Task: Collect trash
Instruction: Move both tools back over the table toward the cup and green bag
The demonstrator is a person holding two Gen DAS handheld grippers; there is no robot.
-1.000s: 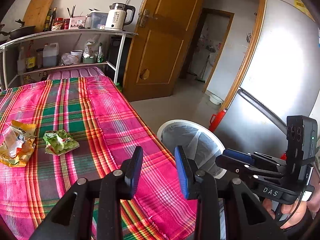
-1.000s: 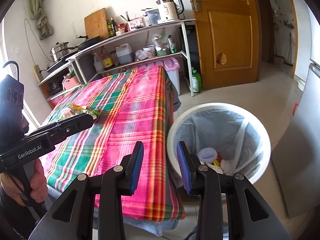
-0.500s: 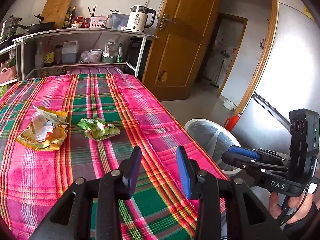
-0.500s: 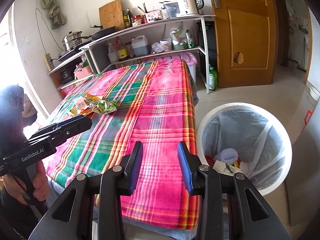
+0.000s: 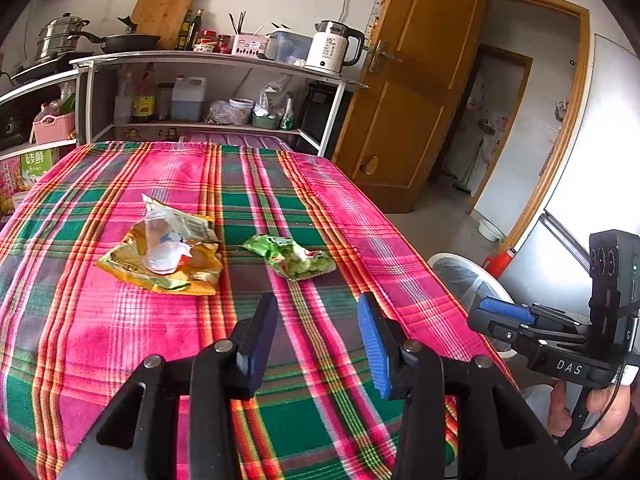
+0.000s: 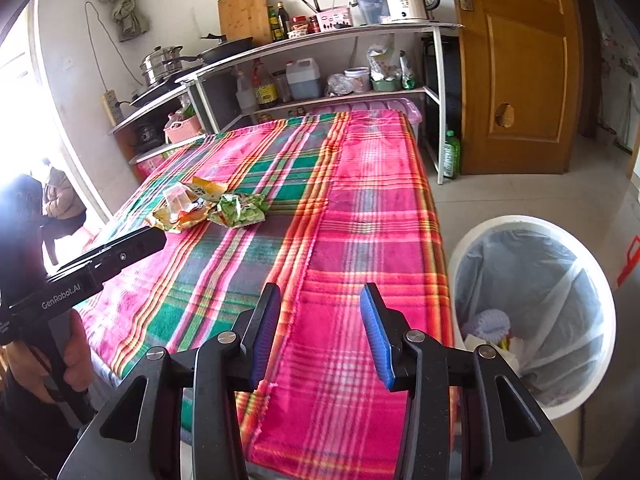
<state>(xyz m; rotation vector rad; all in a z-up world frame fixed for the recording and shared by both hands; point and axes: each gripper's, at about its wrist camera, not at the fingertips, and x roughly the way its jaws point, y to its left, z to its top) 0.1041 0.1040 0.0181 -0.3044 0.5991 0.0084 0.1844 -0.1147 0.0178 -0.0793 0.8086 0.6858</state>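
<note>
green wrapper (image 5: 294,257) beyond empty parted jaws

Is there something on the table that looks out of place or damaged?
Yes. A torn yellow wrapper with a clear cup lying on it, and a crumpled green wrapper beside it, litter the tablecloth. The bin stands on the floor at the table's corner.

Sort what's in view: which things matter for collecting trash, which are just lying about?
Job:
yellow wrapper
clear plastic cup lying on it
green wrapper
white bin, already holding trash

Lying about:
kettle
cutting board
frying pan
steel pot
green bottle
</note>
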